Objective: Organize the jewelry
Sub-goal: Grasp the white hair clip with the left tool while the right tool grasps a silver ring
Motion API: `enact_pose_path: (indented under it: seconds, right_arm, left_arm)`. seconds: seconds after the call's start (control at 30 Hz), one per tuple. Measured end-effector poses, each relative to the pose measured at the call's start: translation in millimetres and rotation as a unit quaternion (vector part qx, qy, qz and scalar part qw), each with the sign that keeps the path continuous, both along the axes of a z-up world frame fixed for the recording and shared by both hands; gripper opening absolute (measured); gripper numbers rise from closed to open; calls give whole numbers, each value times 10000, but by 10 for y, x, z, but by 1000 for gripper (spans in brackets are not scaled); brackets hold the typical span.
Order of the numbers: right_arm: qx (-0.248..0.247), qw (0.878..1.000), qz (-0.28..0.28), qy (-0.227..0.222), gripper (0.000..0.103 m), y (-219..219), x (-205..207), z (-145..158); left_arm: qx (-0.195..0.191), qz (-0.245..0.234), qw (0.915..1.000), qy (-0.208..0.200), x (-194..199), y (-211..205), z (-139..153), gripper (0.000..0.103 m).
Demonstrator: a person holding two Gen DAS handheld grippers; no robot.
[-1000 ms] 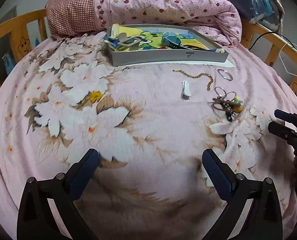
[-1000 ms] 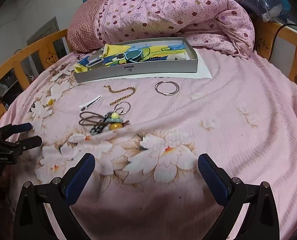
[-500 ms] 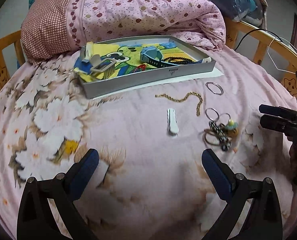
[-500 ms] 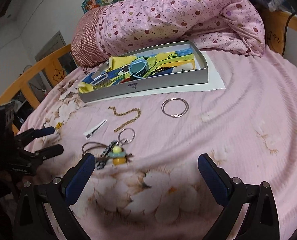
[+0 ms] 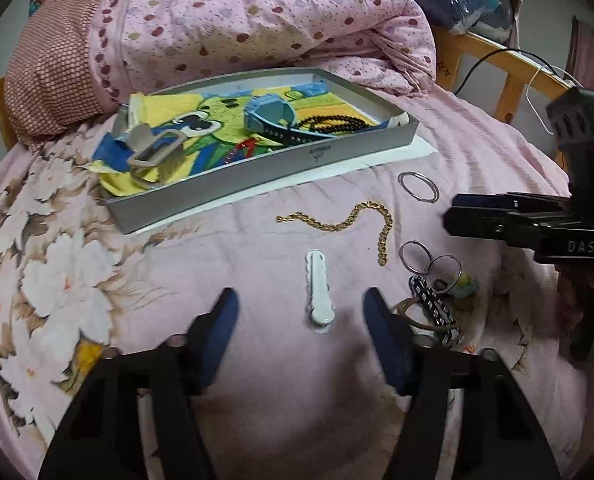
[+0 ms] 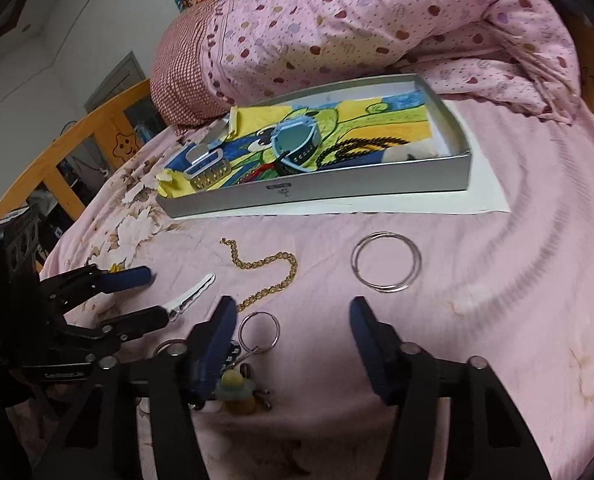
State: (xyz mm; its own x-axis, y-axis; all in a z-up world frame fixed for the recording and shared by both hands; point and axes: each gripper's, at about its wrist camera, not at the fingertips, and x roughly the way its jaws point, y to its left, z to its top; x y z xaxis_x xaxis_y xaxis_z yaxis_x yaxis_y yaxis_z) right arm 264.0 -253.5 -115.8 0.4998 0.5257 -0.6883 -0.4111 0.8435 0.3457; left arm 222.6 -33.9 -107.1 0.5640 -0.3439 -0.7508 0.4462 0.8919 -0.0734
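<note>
A white hair clip [image 5: 319, 292] lies on the pink floral bedsheet between the fingers of my left gripper [image 5: 300, 304]. Its jaws are closing and the pads do not touch the clip. A gold chain [image 5: 337, 224] lies just beyond it, with a large silver ring [image 5: 401, 186] to its right. My right gripper [image 6: 293, 308] hovers near the small key ring [image 6: 259, 330] and the chain's end [image 6: 257, 300]; its jaws are closing on nothing. A keyring bundle with a yellow-green charm [image 6: 237, 388] sits under its left finger. The grey tray [image 5: 257, 168] at the back holds a blue watch [image 5: 271, 116].
A rolled pink spotted quilt [image 5: 257, 20] lies behind the tray. Wooden bed rails [image 6: 97, 132] run along both sides. The right gripper [image 5: 457, 216] reaches in from the right in the left wrist view. The tray [image 6: 337, 192] rests on white paper.
Both grippers have moved forward toward the loose jewelry and their jaws have narrowed to about half. The hair clip now lies between the left fingers.
</note>
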Motion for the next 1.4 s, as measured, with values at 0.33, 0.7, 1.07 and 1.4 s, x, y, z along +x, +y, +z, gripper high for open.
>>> enact_pose_path:
  seconds: [0.33,0.7,1.07,1.4]
  right_arm:
    - [-351,9984,406,148,35,187,0,-178]
    - [-1524,9857,685,-222,31,469,-45,-201]
    - [-1474,9875,536,-164,5,395,-155,-186]
    - [-1341,9908,63,-185,3,198,-318,-86]
  left_arm:
    - [165,-177,9995,197,92,-91,-130,26]
    - [480,-266,9984,119,63,-173,-175,26]
    - [573,-314,9978,89,-74,-124,-160,12]
    - [432,-12,9990,149,-260,-6,-76,12]
